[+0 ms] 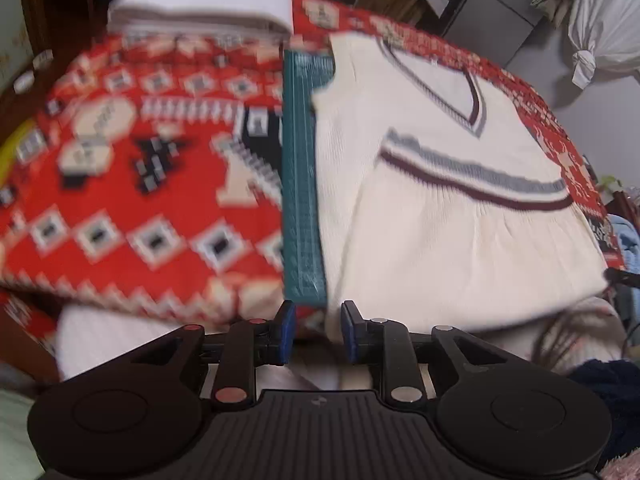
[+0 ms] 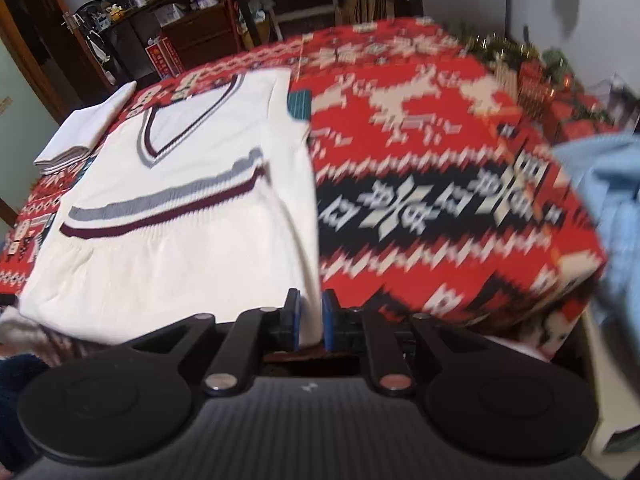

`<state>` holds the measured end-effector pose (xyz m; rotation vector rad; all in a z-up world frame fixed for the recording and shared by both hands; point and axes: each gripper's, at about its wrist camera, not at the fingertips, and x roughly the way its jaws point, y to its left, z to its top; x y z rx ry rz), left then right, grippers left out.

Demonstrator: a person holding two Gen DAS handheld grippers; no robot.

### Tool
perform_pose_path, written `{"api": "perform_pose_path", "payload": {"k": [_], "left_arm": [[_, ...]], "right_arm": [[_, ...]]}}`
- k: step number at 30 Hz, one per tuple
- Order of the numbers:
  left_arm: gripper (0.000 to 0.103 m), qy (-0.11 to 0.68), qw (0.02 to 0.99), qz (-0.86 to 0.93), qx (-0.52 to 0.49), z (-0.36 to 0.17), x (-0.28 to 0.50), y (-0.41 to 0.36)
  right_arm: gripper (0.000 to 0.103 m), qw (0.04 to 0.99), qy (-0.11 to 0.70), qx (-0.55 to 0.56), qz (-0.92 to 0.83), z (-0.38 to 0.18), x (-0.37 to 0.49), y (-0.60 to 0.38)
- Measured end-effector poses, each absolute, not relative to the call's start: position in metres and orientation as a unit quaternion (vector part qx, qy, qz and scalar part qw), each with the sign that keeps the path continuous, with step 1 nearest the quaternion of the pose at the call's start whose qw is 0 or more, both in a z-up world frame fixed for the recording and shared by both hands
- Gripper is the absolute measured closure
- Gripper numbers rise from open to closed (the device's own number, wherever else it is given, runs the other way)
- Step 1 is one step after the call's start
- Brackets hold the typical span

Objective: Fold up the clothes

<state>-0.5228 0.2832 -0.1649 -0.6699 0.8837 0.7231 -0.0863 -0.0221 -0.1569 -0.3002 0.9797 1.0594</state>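
At the near table edge: both grippers were set at the hem corners of a cream vest.

Nearest, the left gripper [image 1: 318, 330] was seen with a moderate gap between its blue pads, the vest's hem corner just beside the far pad; contact could not be confirmed through the blur. The right gripper [image 2: 311, 320] was found narrowly parted with the cream vest [image 2: 180, 216] hem between its pads, apparently pinched. The vest was laid flat, face up, over a green mat [image 1: 300, 184], probably as a folding guide. Beyond, on the red patterned tablecloth [image 2: 420, 168], a folded white stack [image 1: 204, 0] was kept clear at the far corner.
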Motion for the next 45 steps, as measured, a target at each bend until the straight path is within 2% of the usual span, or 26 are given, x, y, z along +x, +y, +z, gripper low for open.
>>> {"api": "perform_pose_path", "payload": {"k": [8,12,19,21,27,28,29,31,39,45], "left_arm": [[0.074,0.364,0.839,0.320,-0.248,-0.138,-0.484,0.304],[0.070,0.360,0.852,0.303,-0.231,-0.151,-0.448,0.315],[0.070,0.358,0.860,0.289,-0.220,-0.179,-0.419,0.327],[0.076,0.362,0.859,0.286,-0.223,-0.185,-0.417,0.329],[0.075,0.375,0.861,0.277,-0.204,-0.189,-0.413,0.325],[0.079,0.377,0.862,0.276,-0.198,-0.190,-0.412,0.323],[0.089,0.378,0.862,0.274,-0.195,-0.190,-0.411,0.321],[0.094,0.379,0.862,0.282,-0.181,-0.188,-0.409,0.317],[0.095,0.337,0.872,0.319,-0.156,-0.154,-0.426,0.299],[0.095,0.354,0.854,0.337,-0.180,-0.184,-0.420,0.321]], "right_arm": [[0.088,0.755,0.393,-0.118,0.511,-0.140,-0.078,0.016],[0.081,0.755,0.375,-0.118,0.524,-0.147,-0.083,0.045],[0.080,0.758,0.369,-0.120,0.524,-0.169,-0.082,0.078],[0.080,0.758,0.370,-0.118,0.524,-0.175,-0.080,0.083],[0.082,0.757,0.378,-0.114,0.521,-0.187,-0.078,0.090],[0.084,0.758,0.376,-0.117,0.520,-0.189,-0.079,0.090],[0.096,0.759,0.375,-0.119,0.519,-0.190,-0.080,0.091],[0.096,0.763,0.366,-0.125,0.518,-0.189,-0.084,0.091],[0.097,0.777,0.332,-0.110,0.523,-0.161,-0.090,0.082],[0.097,0.781,0.348,-0.100,0.509,-0.170,-0.080,0.095]]}}
